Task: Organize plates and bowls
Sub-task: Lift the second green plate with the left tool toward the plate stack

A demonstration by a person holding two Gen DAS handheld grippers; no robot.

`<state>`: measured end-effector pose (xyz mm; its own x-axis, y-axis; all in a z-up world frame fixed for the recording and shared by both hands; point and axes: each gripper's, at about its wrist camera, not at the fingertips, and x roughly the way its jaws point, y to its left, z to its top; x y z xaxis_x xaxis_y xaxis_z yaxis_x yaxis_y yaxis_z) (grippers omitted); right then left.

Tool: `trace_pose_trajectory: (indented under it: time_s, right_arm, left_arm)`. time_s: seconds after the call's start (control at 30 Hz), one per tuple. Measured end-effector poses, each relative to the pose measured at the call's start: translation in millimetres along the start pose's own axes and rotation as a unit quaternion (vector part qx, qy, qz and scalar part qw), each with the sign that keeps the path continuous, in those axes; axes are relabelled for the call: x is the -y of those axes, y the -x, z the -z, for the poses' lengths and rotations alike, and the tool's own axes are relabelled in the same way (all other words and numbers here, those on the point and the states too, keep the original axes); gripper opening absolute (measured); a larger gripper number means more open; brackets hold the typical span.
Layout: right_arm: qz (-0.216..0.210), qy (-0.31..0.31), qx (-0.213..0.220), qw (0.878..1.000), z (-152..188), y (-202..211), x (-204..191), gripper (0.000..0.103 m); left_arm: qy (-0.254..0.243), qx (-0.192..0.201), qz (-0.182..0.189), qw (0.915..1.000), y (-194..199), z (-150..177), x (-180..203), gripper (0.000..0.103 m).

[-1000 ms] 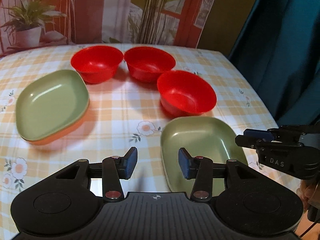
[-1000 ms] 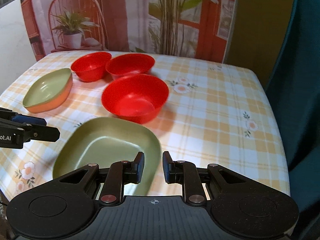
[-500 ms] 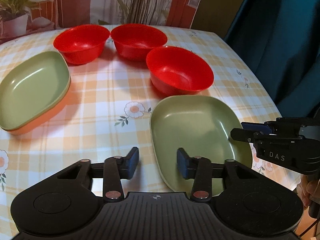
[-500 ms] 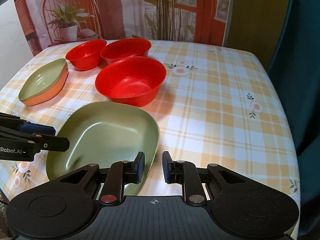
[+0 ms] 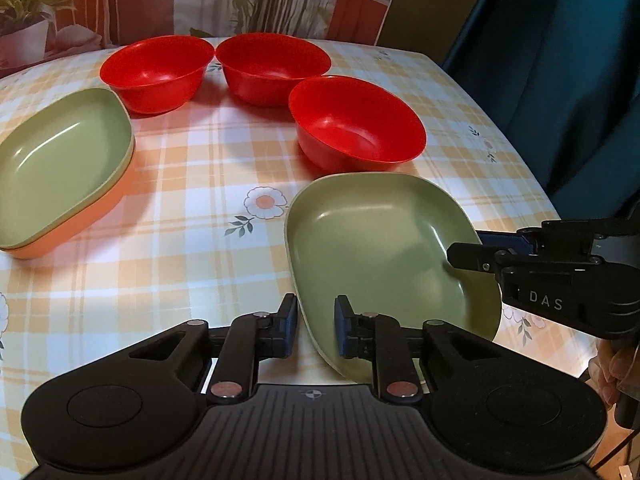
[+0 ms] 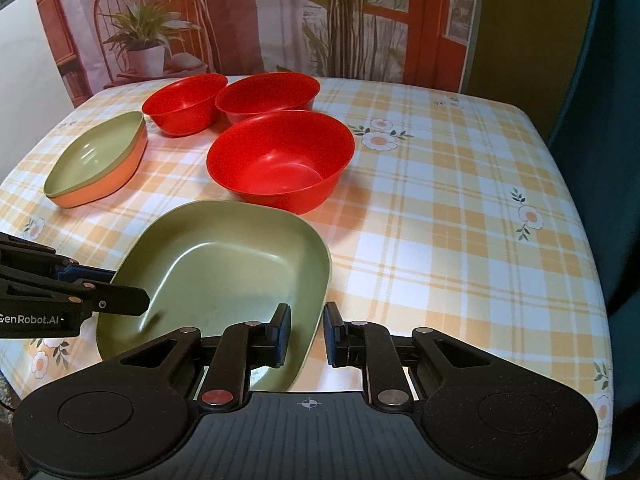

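From our left wrist view, three red bowls (image 5: 356, 124) stand far on the checked tablecloth (image 5: 192, 184), a stacked green-on-orange plate (image 5: 60, 160) at left; our left gripper (image 5: 316, 320) is clamped on the near green plate's (image 5: 380, 240) left rim. From our right wrist view, our right gripper (image 6: 306, 334) grips that plate's right rim.

Left gripper (image 5: 316, 326) and right gripper (image 6: 306, 334) both angle downward, fingers (image 5: 289, 322) closed tight on something
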<state>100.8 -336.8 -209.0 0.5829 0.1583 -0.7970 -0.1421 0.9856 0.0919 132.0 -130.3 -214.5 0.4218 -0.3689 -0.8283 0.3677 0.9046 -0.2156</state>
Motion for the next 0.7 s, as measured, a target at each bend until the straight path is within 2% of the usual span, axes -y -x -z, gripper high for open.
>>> trace_pose_trajectory:
  time_s: [0.3,0.7]
  right_arm:
    - [-0.001,-0.010,0.003,1.000,0,-1,-6,0.017]
    - [0.003,-0.022,0.009,1.000,-6,3,-21,0.017]
  left_arm:
    - [-0.007,0.006,-0.015,0.9998,3,0,-1,0.019]
    - [0.002,0.022,-0.016,0.9996,16,1,-12,0.019]
